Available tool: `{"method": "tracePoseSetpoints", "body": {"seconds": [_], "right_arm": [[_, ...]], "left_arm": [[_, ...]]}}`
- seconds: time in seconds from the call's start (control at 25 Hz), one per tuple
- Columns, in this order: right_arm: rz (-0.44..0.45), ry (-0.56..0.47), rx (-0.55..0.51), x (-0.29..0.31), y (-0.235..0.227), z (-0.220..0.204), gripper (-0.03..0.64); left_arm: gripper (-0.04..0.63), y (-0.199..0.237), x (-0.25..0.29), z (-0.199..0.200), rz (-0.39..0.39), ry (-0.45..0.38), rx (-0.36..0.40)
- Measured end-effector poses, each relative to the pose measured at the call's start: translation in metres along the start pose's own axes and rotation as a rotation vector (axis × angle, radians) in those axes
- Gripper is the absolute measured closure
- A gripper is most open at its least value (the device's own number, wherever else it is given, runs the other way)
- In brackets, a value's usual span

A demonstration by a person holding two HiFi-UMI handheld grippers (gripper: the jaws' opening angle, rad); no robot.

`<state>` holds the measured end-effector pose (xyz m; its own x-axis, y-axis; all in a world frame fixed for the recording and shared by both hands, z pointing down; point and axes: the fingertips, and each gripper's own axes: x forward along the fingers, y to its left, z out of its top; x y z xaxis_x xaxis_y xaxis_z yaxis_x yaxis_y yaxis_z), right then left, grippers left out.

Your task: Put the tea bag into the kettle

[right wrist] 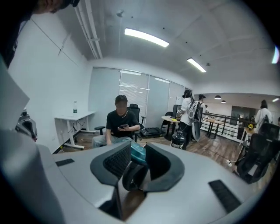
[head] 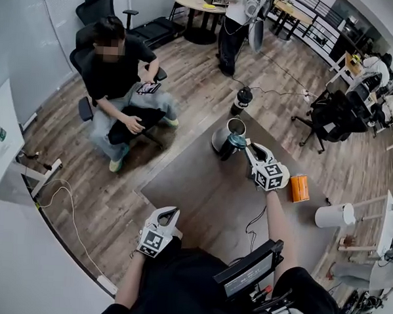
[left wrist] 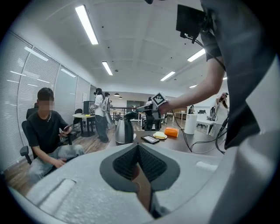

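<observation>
The steel kettle [head: 225,136] stands at the far side of the dark table [head: 208,193], its mouth uncovered and its teal lid [head: 237,141] tipped back toward the black handle. My right gripper [head: 250,149] reaches it from the right. In the right gripper view the teal lid [right wrist: 138,153] fills the gap between the jaws, with the black handle loop [right wrist: 131,175] just below. My left gripper [head: 169,216] is shut with nothing in it, low at the table's near left edge. The left gripper view shows the kettle [left wrist: 124,131] ahead. I cannot pick out a tea bag.
An orange box [head: 300,188] and a white cylinder [head: 335,215] sit at the table's right. A small plate with something yellow [left wrist: 160,135] and a flat dark device [left wrist: 150,139] lie near the kettle. A seated person [head: 121,83] is beyond the table's left; a cable [head: 253,222] crosses it.
</observation>
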<state>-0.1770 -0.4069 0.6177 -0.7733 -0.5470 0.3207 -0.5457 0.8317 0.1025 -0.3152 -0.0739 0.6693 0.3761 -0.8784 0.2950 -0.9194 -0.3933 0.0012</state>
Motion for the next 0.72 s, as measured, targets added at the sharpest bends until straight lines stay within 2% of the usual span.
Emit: {"method": "tracePoseSetpoints", "body": {"seconds": [0.16, 0.56, 0.72], "right_arm": [[-0.011, -0.087, 0.060, -0.031, 0.030, 0.000, 0.517], [-0.049, -0.287, 0.054, -0.102, 0.103, 0.026, 0.520], [-0.050, -0.337, 0.032, -0.133, 0.135, 0.031, 0.556]], "left_arm": [[0.592, -0.007, 0.004, 0.002, -0.025, -0.005, 0.013], [0.592, -0.023, 0.011, 0.004, -0.110, 0.013, 0.044], [0.592, -0.040, 0.018, 0.001, -0.176, 0.033, 0.062]]}}
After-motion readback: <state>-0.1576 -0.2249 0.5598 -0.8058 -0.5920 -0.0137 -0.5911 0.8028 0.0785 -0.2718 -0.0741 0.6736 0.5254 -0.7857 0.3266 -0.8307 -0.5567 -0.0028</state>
